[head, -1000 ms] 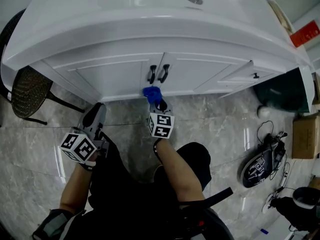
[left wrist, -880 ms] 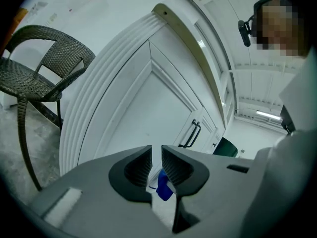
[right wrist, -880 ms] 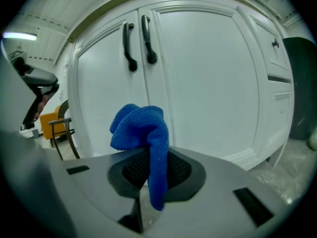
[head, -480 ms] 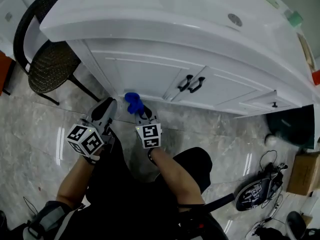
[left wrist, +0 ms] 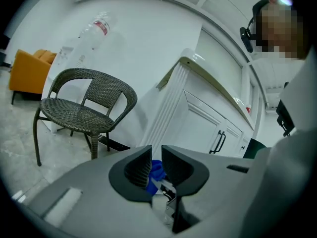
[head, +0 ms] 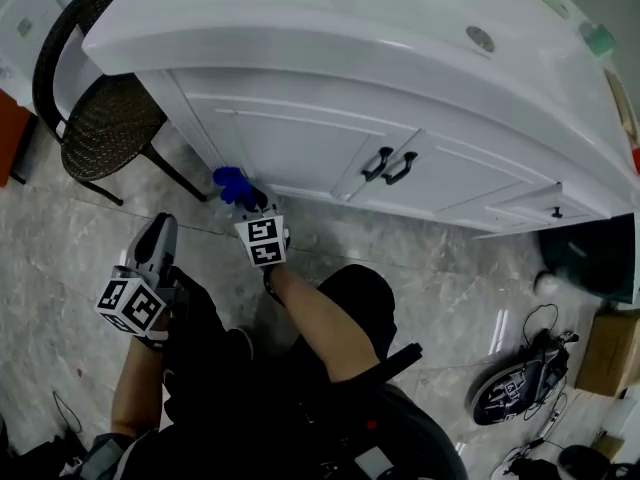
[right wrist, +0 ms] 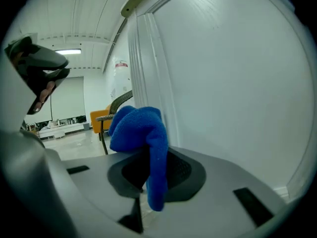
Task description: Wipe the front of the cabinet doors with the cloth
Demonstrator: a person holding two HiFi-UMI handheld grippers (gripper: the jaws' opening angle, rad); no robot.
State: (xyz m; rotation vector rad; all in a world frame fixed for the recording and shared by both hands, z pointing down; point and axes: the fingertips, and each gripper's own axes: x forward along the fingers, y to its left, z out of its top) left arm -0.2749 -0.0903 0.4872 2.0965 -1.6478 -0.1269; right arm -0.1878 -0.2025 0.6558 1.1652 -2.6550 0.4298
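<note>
Low on the white panelled cabinet door [head: 290,148], the right gripper [head: 246,198] has its jaws clamped on the blue fleecy cloth [head: 229,181], apparently mid-wipe and likely needing a pressed rightward sweep, while the left gripper [head: 158,230] has its jaws narrowly apart, empty.

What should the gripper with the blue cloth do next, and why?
Probably sweep the right gripper, shut on the blue cloth, to the right along the left cabinet door toward the handles. The cloth sits at the door's lower left corner, so nearly the whole white panel lies to its right and above it. The left gripper hangs back, empty.
</note>
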